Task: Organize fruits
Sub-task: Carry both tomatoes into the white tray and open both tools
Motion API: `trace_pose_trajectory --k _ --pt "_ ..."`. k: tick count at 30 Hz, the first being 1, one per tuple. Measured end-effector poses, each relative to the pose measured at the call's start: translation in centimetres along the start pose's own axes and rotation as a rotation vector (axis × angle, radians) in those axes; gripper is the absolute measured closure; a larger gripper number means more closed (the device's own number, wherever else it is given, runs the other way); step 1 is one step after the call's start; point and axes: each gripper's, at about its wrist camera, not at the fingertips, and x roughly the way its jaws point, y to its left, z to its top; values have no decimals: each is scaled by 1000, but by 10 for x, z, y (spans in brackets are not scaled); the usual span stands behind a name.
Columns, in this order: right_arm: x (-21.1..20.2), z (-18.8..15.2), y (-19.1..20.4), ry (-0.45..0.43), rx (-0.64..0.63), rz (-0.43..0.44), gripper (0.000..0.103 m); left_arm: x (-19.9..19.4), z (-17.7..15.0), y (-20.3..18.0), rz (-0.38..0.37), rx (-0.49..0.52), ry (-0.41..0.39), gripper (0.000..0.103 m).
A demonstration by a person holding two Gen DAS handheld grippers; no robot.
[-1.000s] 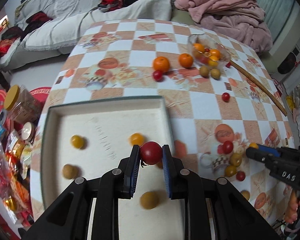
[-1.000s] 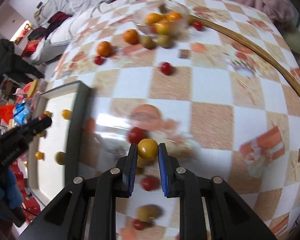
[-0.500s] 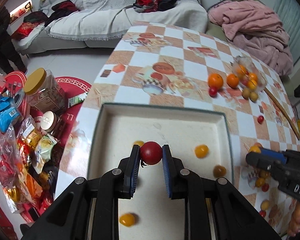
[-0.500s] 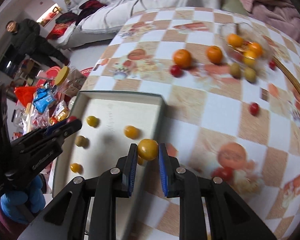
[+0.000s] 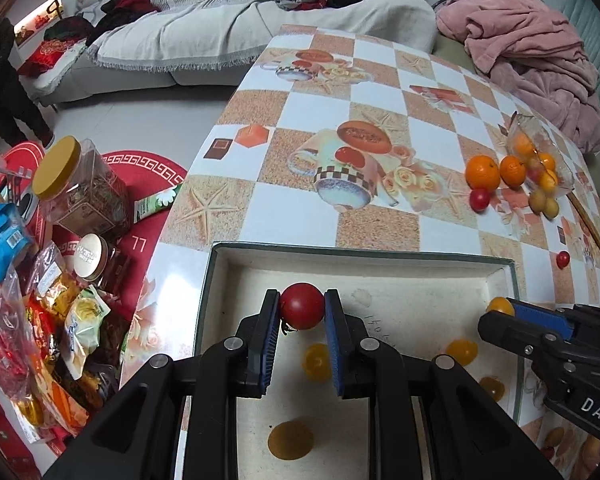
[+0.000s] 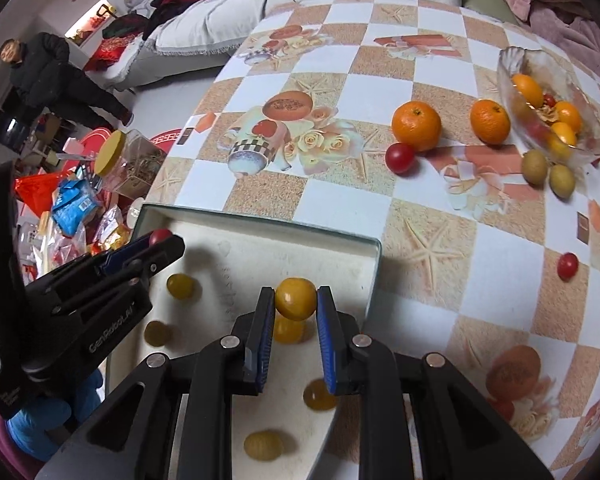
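Red glossy round tomato [image 5: 302, 311] clamped in left gripper [image 5: 301, 312], smooth yellow tomato [image 6: 295, 298] clamped in right gripper [image 6: 295, 300]

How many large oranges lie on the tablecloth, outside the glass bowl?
2. One orange lies beside a loose red tomato; the other orange lies next to the glass bowl. None appears hidden.

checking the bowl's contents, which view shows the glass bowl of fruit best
The right wrist view: the glass bowl sits large and sharp there, its fruit distinct. The left wrist view shows the bowl smaller, near the edge, its contents harder to separate.
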Motion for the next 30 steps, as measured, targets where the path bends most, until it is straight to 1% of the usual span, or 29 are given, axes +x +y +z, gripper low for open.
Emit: trace_pose_trajectory --k 9,12,15,16,18,19,20,21,22,23,25,28,30 --pt "27 3 3 46 -20 -31 80 13 -2 1 35 19 38 79" --pt "28 3 6 43 -38 -38 80 17 -3 2 50 27 56 79" --pt "28 5 6 47 -40 -30 79 18 -3 2 48 34 56 78" --pt "26 5 6 43 -38 -25 77 18 -3 2 49 39 58 78" --pt "19 6 7 25 -40 -20 65 18 -2 1 51 48 62 78" --pt "14 5 8 9 -44 -19 53 18 -2 1 54 52 64 78" --pt "9 5 9 -6 -49 -15 46 18 -1 1 55 53 65 76" --pt "2 4 10 -26 -57 -15 44 18 -1 1 62 54 68 68" --pt "-5 3 11 -44 -67 -22 43 17 -1 1 68 51 64 44" --pt "-10 2 11 -56 -72 -27 43 14 -2 1 50 46 49 41" --pt "-20 0 9 -75 -69 -28 41 8 -1 -2 70 65 22 41" --pt "-32 -5 1 -91 -43 -32 33 7 0 -6 79 78 31 41" --pt "-39 -9 -7 -98 -21 -36 31 5 1 -9 85 81 33 41"
